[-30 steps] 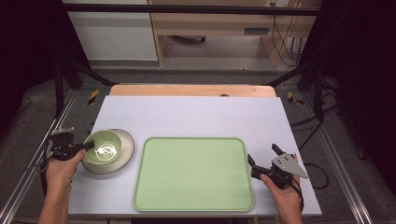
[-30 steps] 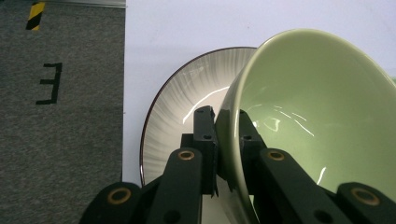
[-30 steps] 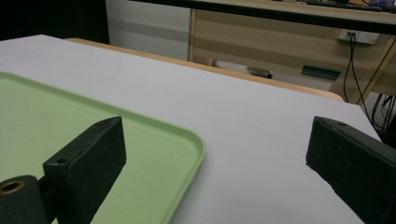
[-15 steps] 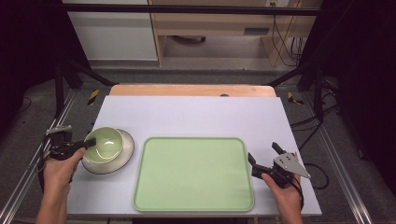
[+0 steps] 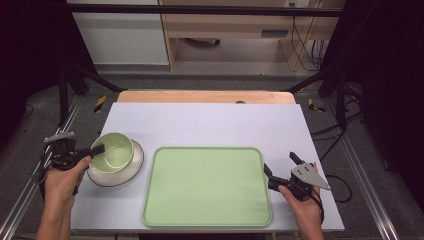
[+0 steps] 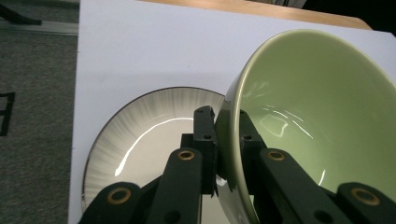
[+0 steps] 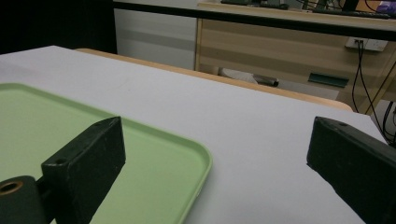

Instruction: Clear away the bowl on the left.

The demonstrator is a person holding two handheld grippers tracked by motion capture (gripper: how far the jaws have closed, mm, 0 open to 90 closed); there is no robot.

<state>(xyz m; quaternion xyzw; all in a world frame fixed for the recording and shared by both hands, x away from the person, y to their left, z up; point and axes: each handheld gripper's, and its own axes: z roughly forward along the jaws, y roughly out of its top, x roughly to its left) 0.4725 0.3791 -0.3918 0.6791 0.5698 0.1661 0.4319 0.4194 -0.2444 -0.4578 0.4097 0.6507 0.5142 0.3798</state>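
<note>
Dark room w/ a wood bench and cables at the back; up front, my white table (image 5: 210, 125), most of it bare. Going big to small from there.

Tray (image 5: 207, 185): pale green, flat, sits at the near-centre of the table w/ nothing on it. I judge it's the landing spot, hence left free and square to me.

Plate (image 5: 117, 170): white w/ a dark rim line, just left of the tray, not touching it. In the left gripper view its ribbed face (image 6: 154, 135) lies bare under my jaws, so the bowl isn't seated flat on it.

Bowl (image 5: 114, 150): green, glossy, nothing in it as far as I can see. It's tipped, mouth leaning toward the table centre, low edge over the plate; whether it touches the plate I can't tell. Tilt comes from the hold: I've got it by one side only, so the free side sags.

Left claw (image 5: 97, 149): clamped on the bowl's near wall, one jaw outside, one inside (image 6: 219, 144), rim pinched between. A rim pinch suits a thin wall, but it's slippy on glaze, so slow & level is my guess for the carry.

Right claw (image 5: 282, 167): jaws wide apart, holding nothing, low at the tray's right edge (image 7: 187, 158). Prob parked there to steady or grab the tray once the bowl comes over.
</note>
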